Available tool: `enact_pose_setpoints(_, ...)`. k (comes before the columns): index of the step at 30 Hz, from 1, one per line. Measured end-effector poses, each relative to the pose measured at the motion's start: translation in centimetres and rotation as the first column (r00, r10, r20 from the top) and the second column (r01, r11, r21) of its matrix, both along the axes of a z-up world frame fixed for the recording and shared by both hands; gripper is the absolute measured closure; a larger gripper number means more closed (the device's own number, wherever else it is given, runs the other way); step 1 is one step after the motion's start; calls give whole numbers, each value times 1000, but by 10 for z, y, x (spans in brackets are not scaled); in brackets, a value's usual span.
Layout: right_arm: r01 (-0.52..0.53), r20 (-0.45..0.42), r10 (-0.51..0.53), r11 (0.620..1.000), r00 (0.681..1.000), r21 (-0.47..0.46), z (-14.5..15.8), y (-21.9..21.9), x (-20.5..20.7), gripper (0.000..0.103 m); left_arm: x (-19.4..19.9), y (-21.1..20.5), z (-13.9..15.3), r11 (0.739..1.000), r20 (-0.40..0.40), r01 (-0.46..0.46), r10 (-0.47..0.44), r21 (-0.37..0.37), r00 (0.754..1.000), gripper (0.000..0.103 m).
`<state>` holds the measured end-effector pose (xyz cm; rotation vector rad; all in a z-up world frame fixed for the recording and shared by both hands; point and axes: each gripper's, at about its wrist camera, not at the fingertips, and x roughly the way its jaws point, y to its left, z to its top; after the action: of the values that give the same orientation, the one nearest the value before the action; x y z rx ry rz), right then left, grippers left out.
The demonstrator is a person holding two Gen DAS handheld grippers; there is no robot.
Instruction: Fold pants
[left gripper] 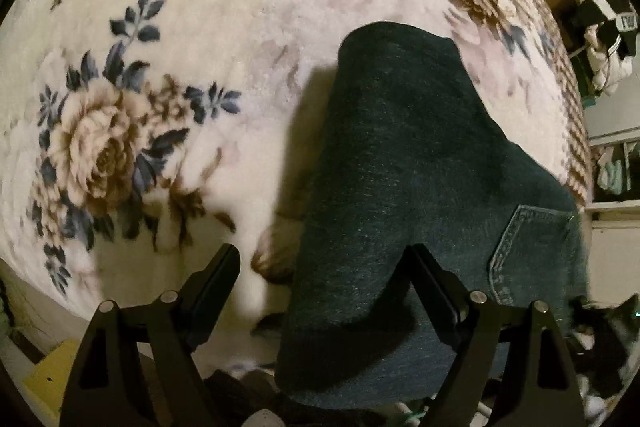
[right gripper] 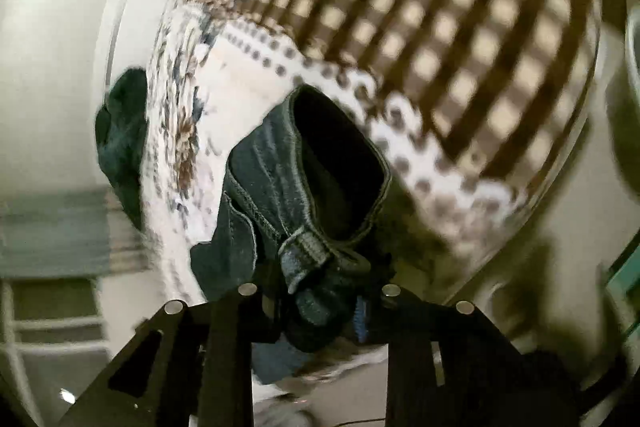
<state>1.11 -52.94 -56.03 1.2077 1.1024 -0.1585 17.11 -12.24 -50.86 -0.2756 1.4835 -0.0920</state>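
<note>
Dark blue denim pants (left gripper: 404, 163) lie over the floral blanket (left gripper: 208, 27) on the bed, one leg stretching away and a back pocket (left gripper: 528, 247) at the right. My left gripper (left gripper: 324, 263) is open above the near part of the pants, its right finger (left gripper: 432, 287) over the denim, its left finger (left gripper: 216, 283) over the blanket. My right gripper (right gripper: 320, 295) is shut on the waistband (right gripper: 308, 251) of the pants (right gripper: 280, 187), by a belt loop, and the waist opening gapes above it.
The blanket's brown checked border (right gripper: 440, 27) hangs at the bed edge. Clothes and shelves (left gripper: 608, 39) stand at the right of the bed. A yellow object (left gripper: 52, 375) sits on the floor at lower left. A dark cloth (right gripper: 124, 131) lies at the far left of the right wrist view.
</note>
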Motion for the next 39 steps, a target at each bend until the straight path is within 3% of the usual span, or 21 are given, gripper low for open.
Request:
enact_pose_setpoints(3, -55, -108, 53, 998, 993, -13, -18, 0, 7, 76, 6, 8, 13, 1000, 37, -23, 23, -6, 999, 18)
enact_pose_setpoints(8, -88, -125, 89, 996, 988, 17, -17, -4, 14, 74, 51, 12, 22, 997, 85, -64, 68, -49, 994, 18)
enact_pose_setpoints(11, -96, -142, 97, 995, 985, 14, -21, -8, 16, 74, 88, 1, 6, 997, 52, -29, 32, -70, 998, 18)
enact_pose_setpoints(12, -98, -148, 98, 995, 984, 12, -22, -8, 16, 74, 98, -3, 1, 995, 44, -14, 19, -96, 999, 23)
enact_pose_setpoints(13, -98, -151, 98, 995, 984, 9, -23, -6, 18, 74, 106, -7, -4, 993, 46, 2, 3, -115, 999, 60)
enact_pose_setpoints(14, -99, -155, 99, 995, 983, 4, -23, -5, 20, 74, 108, -10, -7, 992, 49, 12, -6, -126, 999, 85)
enact_pose_setpoints(15, -98, -156, 97, 995, 983, 1, -22, -4, 21, 73, 112, -13, -10, 993, 39, 23, -19, -113, 999, 95)
enact_pose_setpoints(16, -95, -155, 94, 995, 983, -3, -23, -5, 21, 73, 113, -10, -12, 992, 51, 19, -13, -123, 999, 97)
enact_pose_setpoints(18, -88, -151, 86, 996, 985, -6, -23, -6, 19, 73, 116, 2, -15, 988, 57, -6, 15, -151, 998, 97)
enact_pose_setpoints(21, -71, -154, 69, 997, 986, -6, -22, -6, 16, 73, 120, 35, -24, 975, 22, -122, 128, -188, 992, 100)
enact_pose_setpoints(25, -87, -171, 86, 996, 982, 0, -23, -8, 17, 73, 117, 62, -12, 918, -16, -243, 250, -313, 968, 98)
enact_pose_setpoints(27, -108, -180, 109, 994, 978, 17, -21, -10, 20, 62, 113, 62, 1, 892, -5, -237, 254, -385, 967, 96)
enact_pose_setpoints(30, -126, -185, 126, 992, 975, 11, -10, -14, 23, 38, 110, 46, 18, 914, 24, -157, 178, -375, 984, 75)
enact_pose_setpoints(31, -131, -170, 125, 991, 977, -22, 0, -16, 24, 36, 112, 35, 19, 929, 35, -111, 132, -353, 991, 65)
enact_pose_setpoints(33, -161, -156, 147, 984, 977, -80, 16, -18, 30, 29, 116, 21, 17, 963, 55, -17, 33, -270, 998, 55)
enact_pose_setpoints(35, -181, -143, 161, 974, 977, -137, 29, -20, 39, 24, 119, 6, 9, 974, 46, 63, -54, -218, 997, 55)
enact_pose_setpoints(38, -201, -131, 182, 968, 974, -152, 32, -23, 57, 22, 119, -4, -3, 978, 66, 121, -112, -170, 992, 56)
enact_pose_setpoints(39, -211, -127, 193, 966, 973, -151, 30, -23, 65, 22, 120, -4, -8, 979, 68, 128, -118, -158, 991, 62)
